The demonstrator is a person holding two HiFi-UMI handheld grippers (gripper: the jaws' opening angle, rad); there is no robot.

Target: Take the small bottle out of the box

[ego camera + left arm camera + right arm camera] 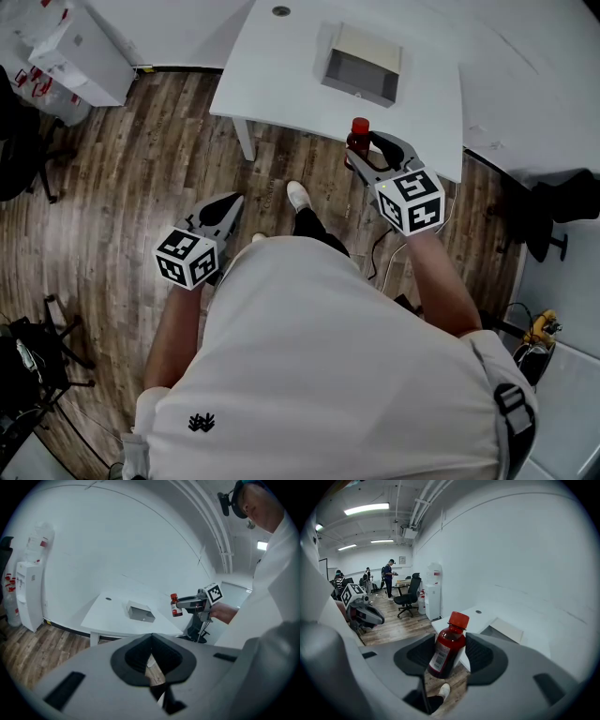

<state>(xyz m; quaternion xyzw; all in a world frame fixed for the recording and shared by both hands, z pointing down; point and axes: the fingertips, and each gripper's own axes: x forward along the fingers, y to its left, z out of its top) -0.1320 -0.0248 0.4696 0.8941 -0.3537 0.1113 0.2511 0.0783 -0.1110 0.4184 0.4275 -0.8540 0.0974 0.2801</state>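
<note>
**Item:** small bottle (446,646), red cap, dark red contents, paper label.
**Location:** out of the open box (356,89), in the air just off the white table (281,75), slightly tilted.
**Right gripper** (367,150): pads clamped on the bottle's body, standing fairly wide.
**Left gripper** (151,660): jaws together, empty.
**Handling, judged:** light, rigid and smooth-walled, so likely slippery. Best held at the labelled mid-body, not the cap.

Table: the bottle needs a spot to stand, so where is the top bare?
Bare left of the box, out to the cable hole and the table edge; also right of the box. Only the box crowds the middle.
</note>
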